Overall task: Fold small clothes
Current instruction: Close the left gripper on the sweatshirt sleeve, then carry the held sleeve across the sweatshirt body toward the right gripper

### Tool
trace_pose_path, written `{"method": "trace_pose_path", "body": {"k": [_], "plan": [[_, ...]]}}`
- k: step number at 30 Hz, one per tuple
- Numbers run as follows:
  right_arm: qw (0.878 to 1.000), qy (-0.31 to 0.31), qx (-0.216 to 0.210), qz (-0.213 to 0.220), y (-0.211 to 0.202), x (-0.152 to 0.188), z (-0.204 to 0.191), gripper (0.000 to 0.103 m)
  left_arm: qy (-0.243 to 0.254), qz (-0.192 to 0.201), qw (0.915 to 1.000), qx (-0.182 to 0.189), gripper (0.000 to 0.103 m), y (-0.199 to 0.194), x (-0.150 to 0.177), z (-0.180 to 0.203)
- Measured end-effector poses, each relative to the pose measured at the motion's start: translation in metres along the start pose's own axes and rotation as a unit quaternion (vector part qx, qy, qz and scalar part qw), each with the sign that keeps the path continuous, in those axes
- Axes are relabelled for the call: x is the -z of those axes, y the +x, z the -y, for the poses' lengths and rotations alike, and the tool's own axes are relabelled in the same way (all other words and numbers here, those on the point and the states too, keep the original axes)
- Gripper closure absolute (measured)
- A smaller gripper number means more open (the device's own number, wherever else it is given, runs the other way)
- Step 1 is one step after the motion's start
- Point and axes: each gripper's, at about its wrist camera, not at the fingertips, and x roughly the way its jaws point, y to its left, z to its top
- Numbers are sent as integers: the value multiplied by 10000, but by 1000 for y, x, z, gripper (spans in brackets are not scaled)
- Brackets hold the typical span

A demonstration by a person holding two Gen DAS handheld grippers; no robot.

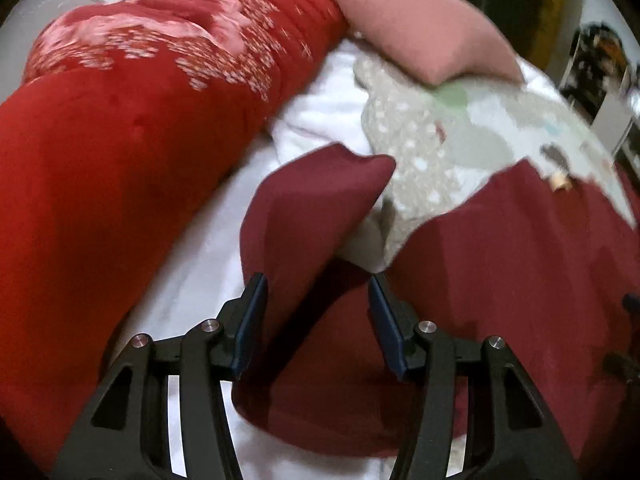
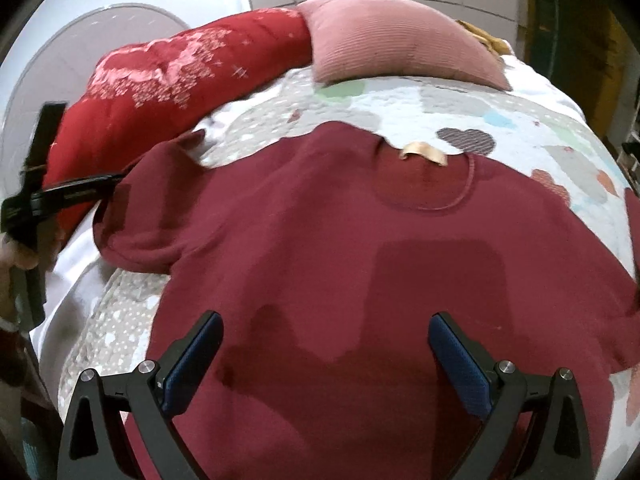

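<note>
Right wrist alone shows shirt (image 2: 360, 248) collar (image 2: 424, 184) (both grippers (image 1: 318, 300) (image 2: 326, 340) agape, empty).

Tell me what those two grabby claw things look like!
Both are black. The left gripper and the right gripper each have two angled arms with triangular cut-outs, round silver bolts at the joints, and flat dark blue pads on the fingers. On the right gripper the blue pads look finely textured. No cables or sleeves show.
</note>
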Motion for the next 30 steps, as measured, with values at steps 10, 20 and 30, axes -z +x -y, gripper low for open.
{"method": "trace_pose_path", "body": {"k": [10, 20, 30], "plan": [[9997, 222, 10, -127, 3, 5, 13, 1, -707, -180, 9968, -313, 97, 32, -27, -24], [9952, 950, -52, 209, -18, -7, 59, 1, -548, 1331, 9782, 1494, 97, -110, -70, 58], [9791, 1908, 337, 616, -60, -6, 154, 1, -248, 944, 9556, 2779, 96, -63, -59, 235]]}}
